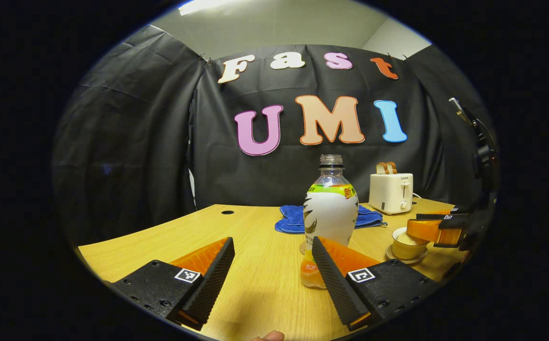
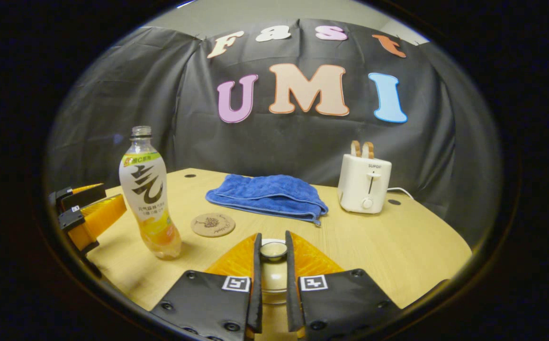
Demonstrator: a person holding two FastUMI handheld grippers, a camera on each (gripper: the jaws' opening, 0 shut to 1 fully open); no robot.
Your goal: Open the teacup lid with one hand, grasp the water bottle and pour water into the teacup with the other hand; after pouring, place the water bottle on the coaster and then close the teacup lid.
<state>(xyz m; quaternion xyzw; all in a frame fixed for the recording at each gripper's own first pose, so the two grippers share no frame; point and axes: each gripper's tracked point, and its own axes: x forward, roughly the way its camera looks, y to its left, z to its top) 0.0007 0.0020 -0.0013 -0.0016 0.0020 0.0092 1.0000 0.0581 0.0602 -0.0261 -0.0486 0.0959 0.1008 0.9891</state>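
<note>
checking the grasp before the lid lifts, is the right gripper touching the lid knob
Touching. In the right gripper view the right gripper has both fingers closed against the sides of the lid knob, with no gap visible on either side.

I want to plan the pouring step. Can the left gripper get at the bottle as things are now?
Probably yes. The left gripper is open, and the bottle stands upright just ahead, toward its right finger. Nothing lies between them on the table.
</note>
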